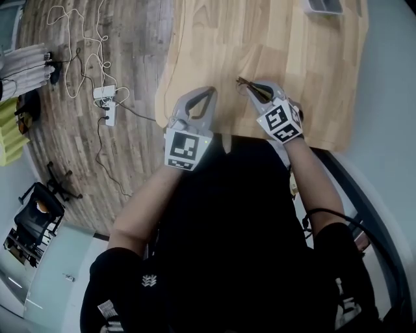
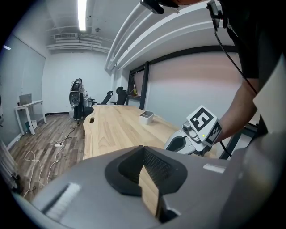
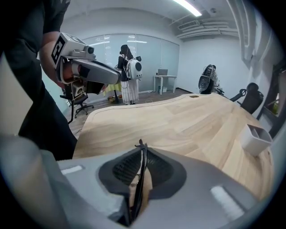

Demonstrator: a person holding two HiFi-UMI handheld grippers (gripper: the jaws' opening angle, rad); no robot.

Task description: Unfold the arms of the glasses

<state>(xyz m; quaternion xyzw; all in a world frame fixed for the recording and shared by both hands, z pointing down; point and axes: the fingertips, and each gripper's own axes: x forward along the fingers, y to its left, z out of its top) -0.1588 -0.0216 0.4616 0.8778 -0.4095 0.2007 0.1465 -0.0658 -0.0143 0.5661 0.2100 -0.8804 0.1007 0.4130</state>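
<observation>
Apparently nothing unfolded yet: right tool (image 1: 252, 86) clamps seemingly folded glasses (image 3: 141, 172) by table (image 1: 292, 52) near edge; left tool (image 1: 208, 91) closed, empty.

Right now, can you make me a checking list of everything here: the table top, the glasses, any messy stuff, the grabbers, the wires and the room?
Surface: wooden table, mostly bare.
Job's things: glasses, dark and thin, looking folded flat, by the table's near edge.
Clutter: white box at the far end of the table.
Grippers: left hand-held gripper shut and empty; right hand-held gripper shut on the glasses.
Cables: white cable and power strip lying on the floor.
Surroundings: wood floor, black chair beside the table.
</observation>
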